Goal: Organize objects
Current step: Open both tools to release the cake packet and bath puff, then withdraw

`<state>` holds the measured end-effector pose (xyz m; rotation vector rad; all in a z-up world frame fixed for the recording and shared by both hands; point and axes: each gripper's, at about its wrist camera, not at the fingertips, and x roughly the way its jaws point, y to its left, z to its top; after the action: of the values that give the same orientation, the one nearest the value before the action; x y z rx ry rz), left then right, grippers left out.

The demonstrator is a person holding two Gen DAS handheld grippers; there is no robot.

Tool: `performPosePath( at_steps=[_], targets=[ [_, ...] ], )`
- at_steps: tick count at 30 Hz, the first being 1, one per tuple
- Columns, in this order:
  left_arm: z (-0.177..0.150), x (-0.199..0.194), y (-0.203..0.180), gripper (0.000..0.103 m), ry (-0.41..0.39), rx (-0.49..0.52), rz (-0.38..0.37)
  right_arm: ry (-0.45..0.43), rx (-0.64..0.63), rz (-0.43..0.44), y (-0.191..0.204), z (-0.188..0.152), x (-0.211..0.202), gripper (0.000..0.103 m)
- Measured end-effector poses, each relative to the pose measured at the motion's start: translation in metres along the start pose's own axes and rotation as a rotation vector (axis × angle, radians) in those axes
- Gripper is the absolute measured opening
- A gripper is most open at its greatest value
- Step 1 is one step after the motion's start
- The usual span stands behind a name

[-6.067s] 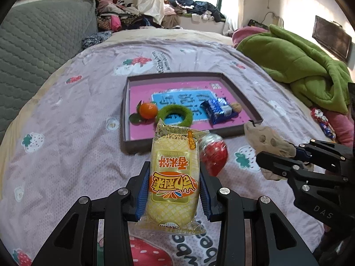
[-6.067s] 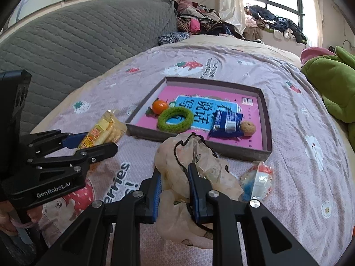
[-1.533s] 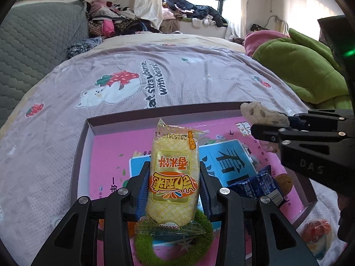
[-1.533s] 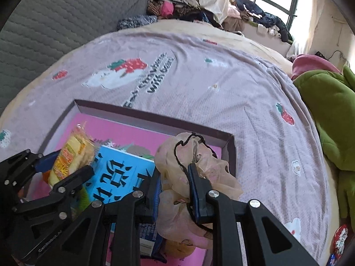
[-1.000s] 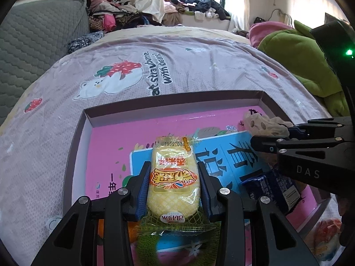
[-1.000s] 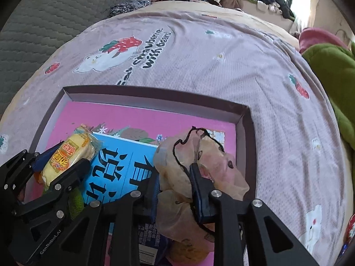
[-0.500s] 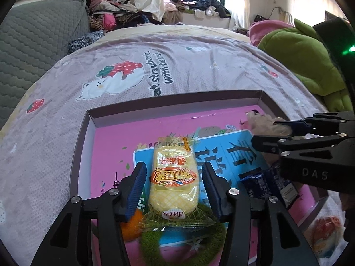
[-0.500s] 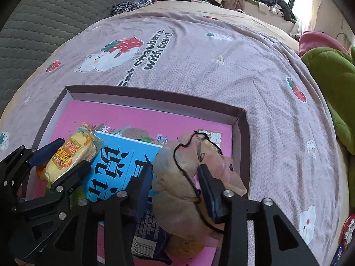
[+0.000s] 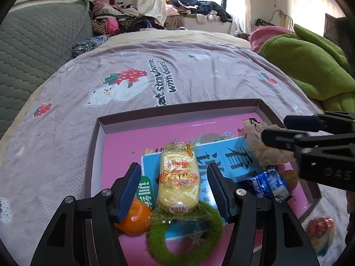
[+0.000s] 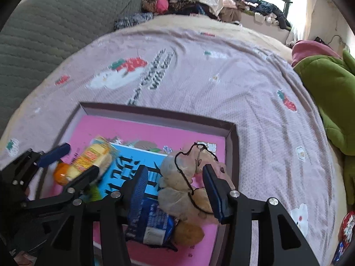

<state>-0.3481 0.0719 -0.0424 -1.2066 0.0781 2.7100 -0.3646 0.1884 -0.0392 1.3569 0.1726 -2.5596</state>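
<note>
Left wrist view: yellow snack pack (image 9: 178,177) lies in the tray (image 9: 93,141), its near end over the green ring (image 9: 184,237), beside the orange (image 9: 133,216); our left gripper (image 9: 175,190) has just been opening, fingers clear of the pack on both sides. Right wrist view: beige pouch (image 10: 188,181) sits in the tray's right corner atop the blue packet (image 10: 153,223), our right gripper (image 10: 175,190) likewise just opened, fingers apparently off it. We judge both placed: lift straight out so neither snags.
</note>
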Motion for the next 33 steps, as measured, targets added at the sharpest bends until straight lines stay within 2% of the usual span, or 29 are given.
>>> performPosePath(
  at_steps=[4,8,14,17,19,22,33],
  targets=[
    [0.002,-0.014,-0.001,0.064,-0.005,-0.006,-0.015,-0.057,0.023,0.031,0.004,-0.005,-0.028,0.051],
    [0.002,-0.033,0.004,0.064,-0.026,-0.025,0.009,-0.094,0.040,0.036,0.009,-0.007,-0.055,0.052],
    [-0.006,-0.061,0.009,0.064,-0.027,-0.087,-0.017,-0.115,0.055,0.039,0.014,-0.012,-0.091,0.055],
    [-0.007,-0.077,0.007,0.064,-0.014,-0.087,-0.033,-0.116,0.059,0.044,0.016,-0.016,-0.106,0.055],
    [-0.007,-0.094,0.007,0.065,-0.042,-0.091,-0.045,-0.110,0.057,0.041,0.018,-0.018,-0.114,0.055],
    [-0.006,-0.114,0.008,0.071,-0.042,-0.089,-0.040,-0.109,0.055,0.046,0.024,-0.021,-0.129,0.055],
    [-0.013,-0.186,0.008,0.072,-0.094,-0.072,-0.021,-0.154,0.070,0.066,0.034,-0.035,-0.186,0.056]
  ],
)
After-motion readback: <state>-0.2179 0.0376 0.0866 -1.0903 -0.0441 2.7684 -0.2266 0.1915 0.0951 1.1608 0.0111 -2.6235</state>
